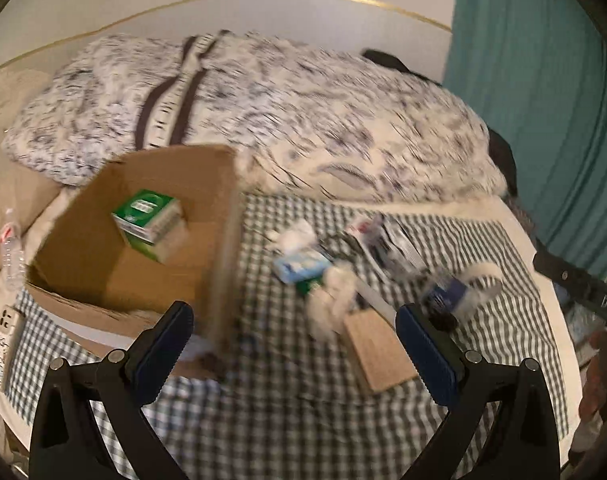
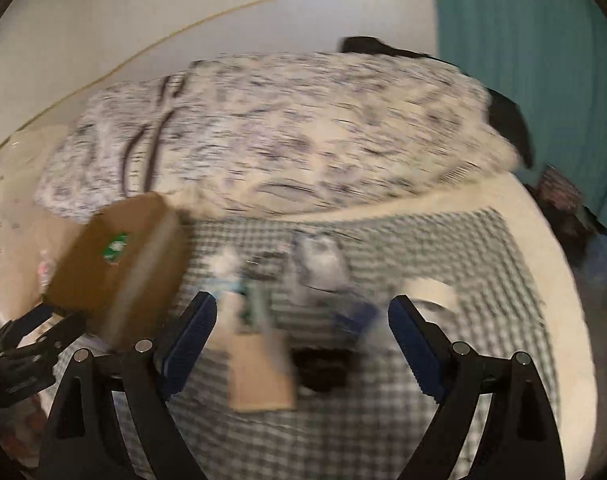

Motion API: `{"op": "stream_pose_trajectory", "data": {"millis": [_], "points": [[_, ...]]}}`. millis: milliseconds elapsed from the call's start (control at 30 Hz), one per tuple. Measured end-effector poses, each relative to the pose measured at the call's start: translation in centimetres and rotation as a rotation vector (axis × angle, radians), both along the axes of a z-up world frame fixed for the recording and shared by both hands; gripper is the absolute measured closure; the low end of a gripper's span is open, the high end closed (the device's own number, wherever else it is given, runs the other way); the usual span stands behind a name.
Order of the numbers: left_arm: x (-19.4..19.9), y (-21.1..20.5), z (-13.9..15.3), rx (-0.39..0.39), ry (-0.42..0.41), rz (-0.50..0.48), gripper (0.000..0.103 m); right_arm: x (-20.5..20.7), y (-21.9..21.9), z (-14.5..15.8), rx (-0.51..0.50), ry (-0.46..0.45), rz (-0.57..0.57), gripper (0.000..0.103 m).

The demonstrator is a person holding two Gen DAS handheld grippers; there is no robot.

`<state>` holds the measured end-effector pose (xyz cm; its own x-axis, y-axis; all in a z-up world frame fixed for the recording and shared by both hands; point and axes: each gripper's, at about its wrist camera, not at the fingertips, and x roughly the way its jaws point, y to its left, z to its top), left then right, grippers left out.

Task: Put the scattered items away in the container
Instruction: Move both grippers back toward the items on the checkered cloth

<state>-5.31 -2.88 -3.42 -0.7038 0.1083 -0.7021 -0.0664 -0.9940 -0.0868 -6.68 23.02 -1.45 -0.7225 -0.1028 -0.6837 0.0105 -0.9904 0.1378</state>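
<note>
Your cardboard box (image 1: 143, 248) sits open at about 10 o'clock in the left wrist view, on the checked cloth (image 1: 287, 432) spread over the bed. One item is inside: a green and white carton (image 1: 149, 222), resting against the far wall. I judge the task barely begun, with one piece stowed and the bulk outstanding.

Still loose on the cloth, just beyond the box's right wall toward 1 o'clock, lies a blurred cluster: a pale blue packet (image 1: 299, 266), a white crumpled lump (image 1: 295, 234), a dark blue-labelled item (image 1: 447, 294), a white roll (image 1: 483, 274) and a flat brown card (image 1: 377, 350) nearest you. Motion blur prevents a firm count or identification of the rest.

Your left gripper (image 1: 293, 330) has its fingers spread wide and holds nothing. Your right gripper (image 2: 303, 326) is likewise spread wide and unloaded, poised over the same cluster with the brown card (image 2: 261, 372) between its fingers in view.

A clear water bottle (image 1: 11, 256) lies outside the box at 9 o'clock; whether it belongs to the job cannot be told.
</note>
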Motion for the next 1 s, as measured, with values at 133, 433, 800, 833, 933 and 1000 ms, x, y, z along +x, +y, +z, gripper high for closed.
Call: {"op": "stream_pose_trajectory", "data": {"millis": [133,433,800,833,933,1000], "points": [[0.0,3.0,-1.5,-0.026,-0.023,-0.042,0.000,0.8,3.8,-1.1,-0.017,-0.016,-0.070,0.015],[-0.7,6.9,-5.5,-0.006,-0.101,-0.050,0.000,1.0,6.7,-3.8,-0.017,-0.025,-0.088,0.015],[-3.2,10.6,-10.8,-0.006,-0.195,-0.070,0.000,-1.2,7.7,-7.7,0.018,-0.060,-0.072,0.015],[-3.4,10.8,-11.2,-0.007,-0.204,-0.074,0.000,-1.4,7.8,-8.0,0.016,-0.065,-0.072,0.015],[-3.9,11.4,-12.5,-0.022,-0.230,-0.077,0.000,-2.2,8.0,-8.7,0.017,-0.079,-0.076,0.015],[-4.3,11.5,-13.2,-0.024,-0.244,-0.072,0.000,-2.8,8.1,-9.3,0.029,-0.086,-0.080,0.015]]}}
